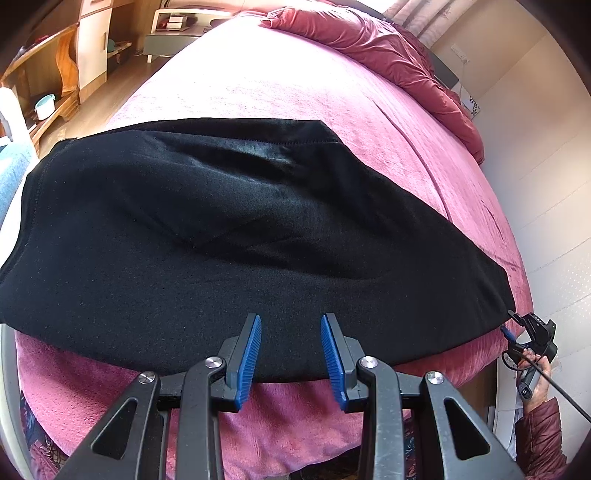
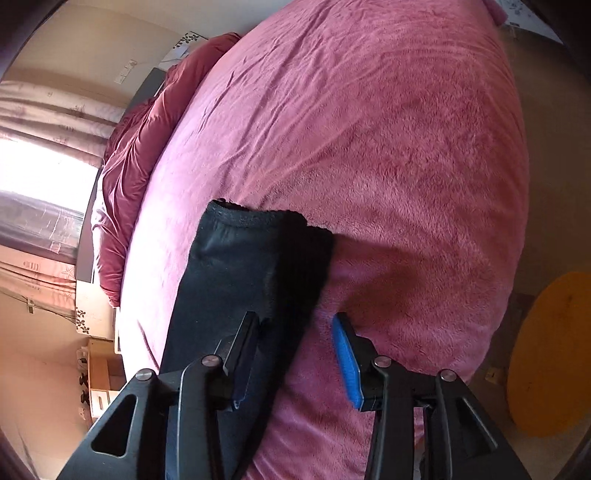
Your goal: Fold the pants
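Observation:
Black pants (image 1: 229, 229) lie spread flat across the pink bed cover (image 1: 295, 88), their near edge by the bed's front. My left gripper (image 1: 291, 321) is open, its blue pads just above that near edge, holding nothing. My right gripper shows small at the far right of the left wrist view (image 1: 517, 325), at the pants' right end. In the right wrist view my right gripper (image 2: 299, 321) is open, with the pants' end (image 2: 240, 266) lying partly between the jaws, its hem pointing away over the cover (image 2: 388, 147).
A crumpled dark red duvet (image 1: 388, 55) lies along the bed's far right side by the wall. Wooden furniture (image 1: 55, 74) and a white nightstand (image 1: 173, 33) stand on the floor at left. A round yellow object (image 2: 554, 350) stands beyond the bed.

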`<state>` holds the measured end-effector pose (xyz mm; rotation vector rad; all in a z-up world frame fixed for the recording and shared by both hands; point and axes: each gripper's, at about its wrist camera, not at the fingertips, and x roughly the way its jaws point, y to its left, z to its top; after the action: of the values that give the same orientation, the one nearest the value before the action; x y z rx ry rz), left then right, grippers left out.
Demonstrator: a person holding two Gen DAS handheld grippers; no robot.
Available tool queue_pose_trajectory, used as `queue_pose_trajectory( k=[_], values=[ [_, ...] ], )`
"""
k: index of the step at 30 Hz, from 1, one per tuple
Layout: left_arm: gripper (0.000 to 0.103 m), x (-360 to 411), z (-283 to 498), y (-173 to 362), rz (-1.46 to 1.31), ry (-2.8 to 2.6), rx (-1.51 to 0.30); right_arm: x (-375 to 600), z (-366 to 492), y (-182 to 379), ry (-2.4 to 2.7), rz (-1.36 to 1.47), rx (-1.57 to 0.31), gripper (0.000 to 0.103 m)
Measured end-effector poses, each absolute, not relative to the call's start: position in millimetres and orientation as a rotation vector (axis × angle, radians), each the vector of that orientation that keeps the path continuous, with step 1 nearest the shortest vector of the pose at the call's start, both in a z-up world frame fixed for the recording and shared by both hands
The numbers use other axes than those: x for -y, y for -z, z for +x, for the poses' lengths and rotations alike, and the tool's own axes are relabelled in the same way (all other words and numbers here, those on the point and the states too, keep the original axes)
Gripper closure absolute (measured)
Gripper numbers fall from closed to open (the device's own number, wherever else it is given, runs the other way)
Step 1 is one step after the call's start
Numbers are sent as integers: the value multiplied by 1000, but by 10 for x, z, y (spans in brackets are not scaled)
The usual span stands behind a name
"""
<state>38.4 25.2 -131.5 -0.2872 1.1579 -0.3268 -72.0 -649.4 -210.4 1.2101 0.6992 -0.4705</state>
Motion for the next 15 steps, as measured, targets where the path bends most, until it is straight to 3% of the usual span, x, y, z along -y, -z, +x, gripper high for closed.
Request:
queue_pose_trajectory(
  k=[4,5,6,7,11,15],
  values=[
    [69,-241,370,1300,-280,317,-1159,6536,-522,2135,474,1213,-693,61],
    [69,-243,371,1300,-282,314,-1159,6555,-479,2124,478,1205,-696,65],
    [69,-242,373,1303,-281,311,-1160,6576,-436,2097,481,1194,-702,80],
    [69,-237,377,1305,-279,307,-1162,6587,-404,2054,490,1178,-714,85],
    [69,-215,382,1275,-264,309,-1149,6578,-442,1720,497,1066,-677,87],
    [69,-165,407,1309,-246,310,-1150,6597,-401,1964,568,1046,-810,87]
  ],
)
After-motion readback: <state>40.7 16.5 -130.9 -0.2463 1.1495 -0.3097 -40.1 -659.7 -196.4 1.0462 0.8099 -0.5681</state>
